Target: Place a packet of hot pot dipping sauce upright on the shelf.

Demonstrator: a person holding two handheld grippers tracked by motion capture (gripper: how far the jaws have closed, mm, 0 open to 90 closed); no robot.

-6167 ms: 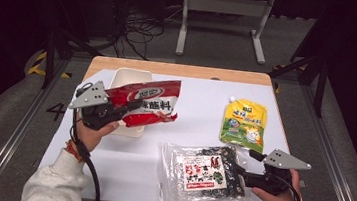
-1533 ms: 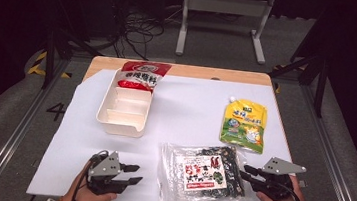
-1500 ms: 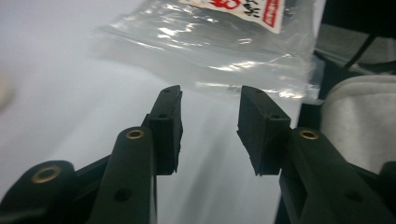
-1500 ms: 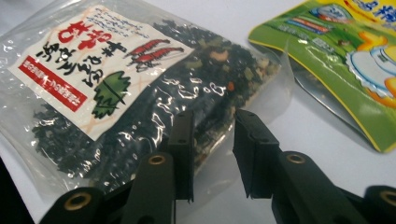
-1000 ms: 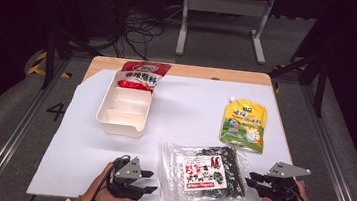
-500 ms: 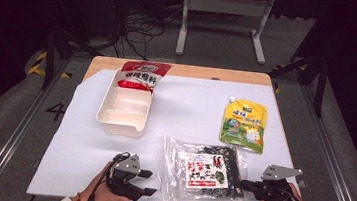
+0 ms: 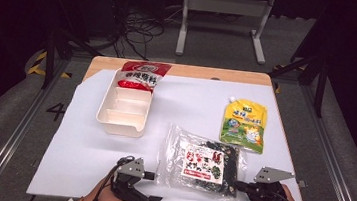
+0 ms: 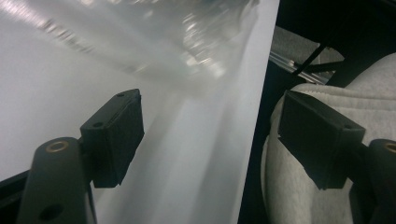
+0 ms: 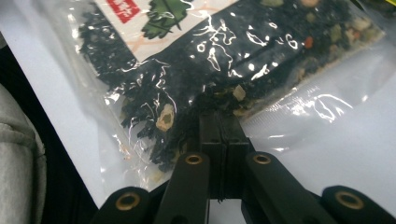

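My right gripper [image 7: 243,186] pinched the clear seaweed bag [image 7: 203,162], which lay at the table's [image 7: 86,146] near edge. My left gripper [image 7: 153,188] had just been spreading, nothing between its jaws, bare white sheet beside it; its own view added my grey sleeve [image 8: 327,107]

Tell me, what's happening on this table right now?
A person works two hand-held grippers at the near table edge. The right gripper is shut on the edge of the clear seaweed bag. The left gripper, open with nothing between its jaws, sits beside the bag's other side.
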